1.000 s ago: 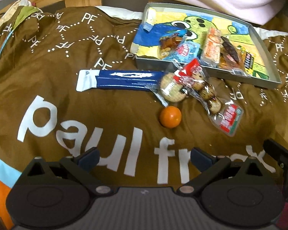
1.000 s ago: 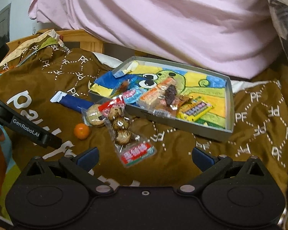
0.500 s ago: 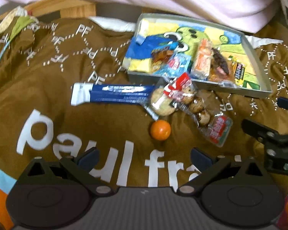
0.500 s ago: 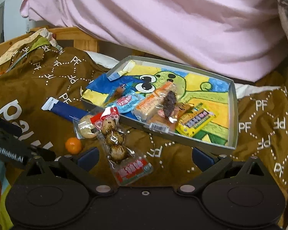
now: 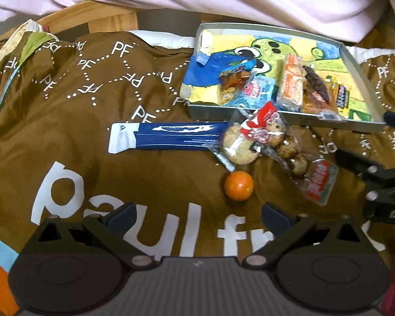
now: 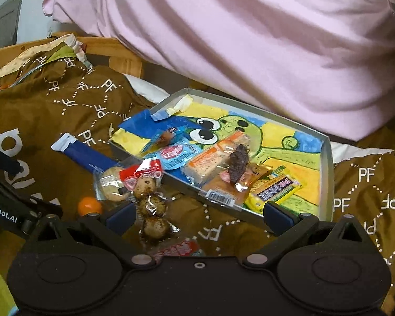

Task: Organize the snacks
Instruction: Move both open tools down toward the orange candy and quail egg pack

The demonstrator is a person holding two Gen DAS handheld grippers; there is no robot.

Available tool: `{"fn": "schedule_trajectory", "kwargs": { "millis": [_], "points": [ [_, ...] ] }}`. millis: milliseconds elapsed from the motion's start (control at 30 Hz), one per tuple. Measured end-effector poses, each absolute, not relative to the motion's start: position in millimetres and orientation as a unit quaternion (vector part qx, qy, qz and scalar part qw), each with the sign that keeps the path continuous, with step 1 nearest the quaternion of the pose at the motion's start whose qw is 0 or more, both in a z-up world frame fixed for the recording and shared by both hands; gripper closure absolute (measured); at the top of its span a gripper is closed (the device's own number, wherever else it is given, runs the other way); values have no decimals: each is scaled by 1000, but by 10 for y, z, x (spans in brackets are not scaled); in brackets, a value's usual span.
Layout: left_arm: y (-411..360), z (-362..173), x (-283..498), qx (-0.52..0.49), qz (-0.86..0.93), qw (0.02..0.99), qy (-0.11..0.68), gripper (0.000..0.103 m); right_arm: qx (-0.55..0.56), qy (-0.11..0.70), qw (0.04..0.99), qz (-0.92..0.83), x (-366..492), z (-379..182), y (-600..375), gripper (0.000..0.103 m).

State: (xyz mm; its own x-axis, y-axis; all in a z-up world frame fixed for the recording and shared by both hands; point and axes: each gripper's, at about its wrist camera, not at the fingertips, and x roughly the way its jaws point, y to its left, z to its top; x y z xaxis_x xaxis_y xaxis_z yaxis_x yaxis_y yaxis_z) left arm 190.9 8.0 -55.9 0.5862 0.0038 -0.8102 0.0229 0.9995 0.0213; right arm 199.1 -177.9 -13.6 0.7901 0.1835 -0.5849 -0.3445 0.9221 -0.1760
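A grey tray (image 6: 326, 179) with a green cartoon lining holds several wrapped snacks, among them an orange-wrapped cake (image 6: 216, 160) and a yellow packet (image 6: 276, 187). In front of it on the brown blanket lie a clear packet of brown balls (image 6: 151, 202), a cookie packet (image 6: 110, 187), a long blue packet (image 6: 89, 158) and a small orange ball (image 6: 89, 205). My right gripper (image 6: 198, 214) is open, low over the ball packet, which lies just inside its left finger. My left gripper (image 5: 198, 214) is open and holds nothing, just short of the orange ball (image 5: 238, 185); the ball packet (image 5: 284, 142) and the tray (image 5: 250, 110) lie beyond it.
A brown blanket (image 5: 92, 100) with white lettering covers the surface. Behind the tray hangs pink bedding (image 6: 237, 39), and a wooden frame (image 5: 92, 18) shows at the back left. One of the right gripper's fingers (image 5: 355, 159) reaches in from the right edge of the left wrist view.
My right gripper has moved forward and down, so the ball packet now sits between its fingers. In the left wrist view it has come further in from the right. Both stay open.
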Motion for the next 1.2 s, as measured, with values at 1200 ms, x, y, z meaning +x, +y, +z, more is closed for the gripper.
{"fn": "schedule_trajectory", "kwargs": {
  "millis": [1200],
  "points": [
    [-99, -773, 1937, 60, -89, 887, 448, 1, -175, 328, 901, 223, 1840, -592, -1766, 14]
  ]
}}
